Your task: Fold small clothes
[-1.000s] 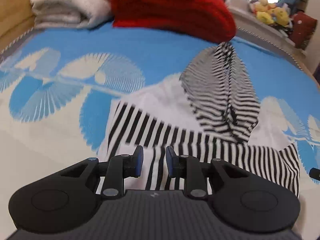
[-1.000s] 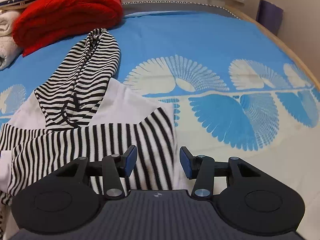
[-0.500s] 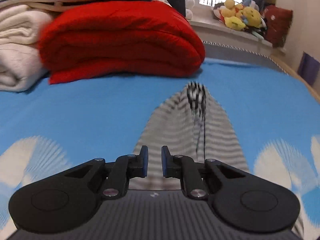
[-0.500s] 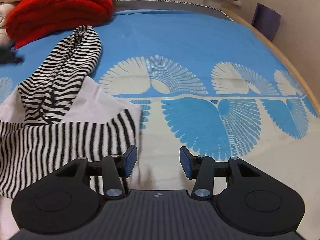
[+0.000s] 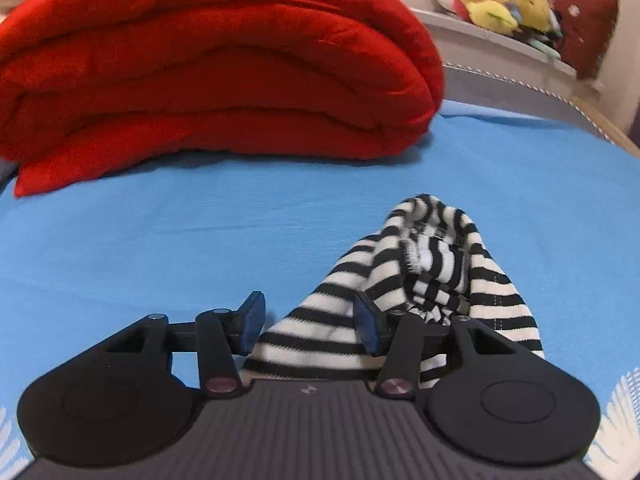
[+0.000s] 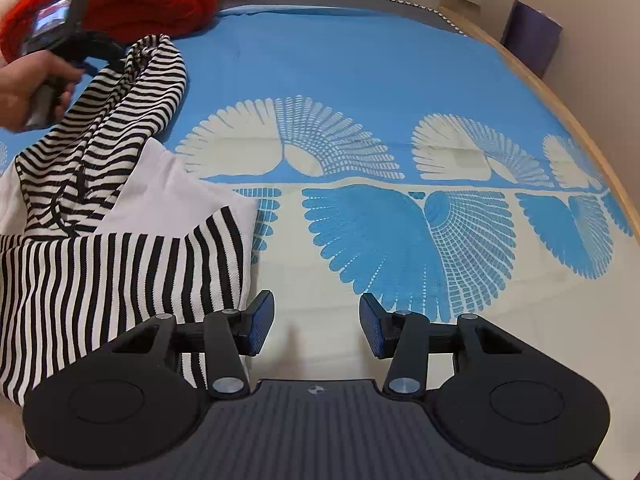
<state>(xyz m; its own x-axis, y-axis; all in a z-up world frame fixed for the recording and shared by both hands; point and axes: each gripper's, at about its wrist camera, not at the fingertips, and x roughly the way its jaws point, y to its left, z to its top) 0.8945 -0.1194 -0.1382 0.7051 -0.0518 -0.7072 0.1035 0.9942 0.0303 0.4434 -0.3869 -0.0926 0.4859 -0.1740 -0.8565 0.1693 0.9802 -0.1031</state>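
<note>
- The left claw [image 5: 308,326] is tipped down toward the bed [image 5: 160,240], and its jaws have just been opening.
- The jaws are seen partly open, with the striped hood [image 5: 436,264] of the small top lying between them; the cloth reaches the right jaw, but a squeeze is not seen.
- The tip of the hood is bunched up just ahead of the left claw and a little to its right.
- The red blanket [image 5: 208,64] is folded and lies well ahead of the left claw.
- From the right wrist view, the left claw is seen far off on the left, held in a hand [image 6: 28,88] wrapped round its handle, right at the tip of the hood.
- The right claw [image 6: 317,328] is tipped down more steeply and is held about half open, with nothing between its jaws.
- The striped top [image 6: 120,276] is spread on the bed to the left of the right claw; its edge is just beside the left jaw.
</note>
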